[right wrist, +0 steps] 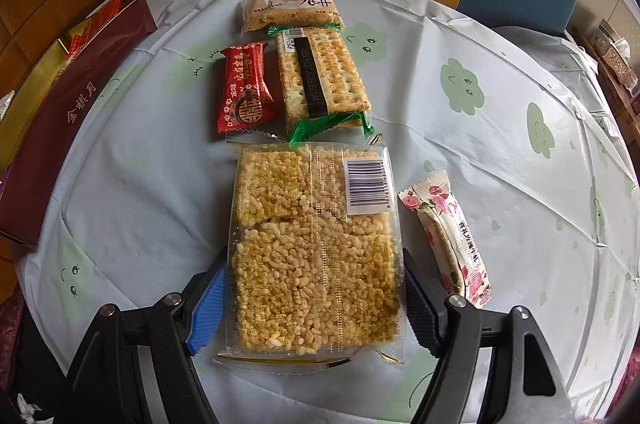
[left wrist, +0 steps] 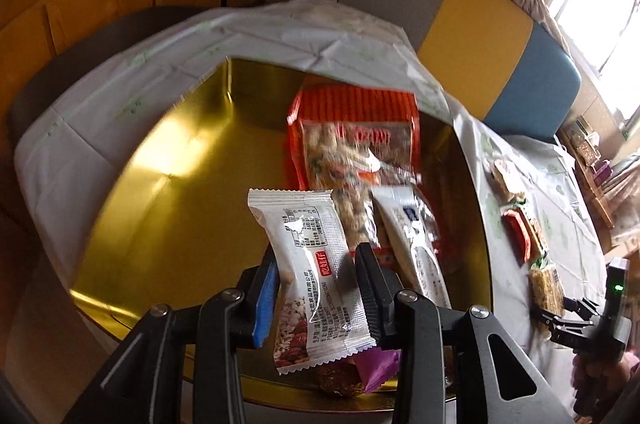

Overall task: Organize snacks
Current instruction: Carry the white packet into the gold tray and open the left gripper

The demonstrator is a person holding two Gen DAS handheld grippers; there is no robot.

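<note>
Partway: left tongs [left wrist: 316, 298] grasp white foil snack bar [left wrist: 316, 288] over gold tin [left wrist: 160, 160] holding several packets; right tongs [right wrist: 314, 298] released around clear rice-crisp packet [right wrist: 316, 248]; four snacks remain on table [right wrist: 460, 144].

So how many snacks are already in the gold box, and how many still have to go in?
Done: a peanut bag and a few other packets already lie in the gold box. In hand: the left gripper holds a white snack bar over the box, and the right gripper straddles the puffed rice cake pack. Left on the table: that pack, the red candy, crackers, pastry and rose-print bar.
</note>
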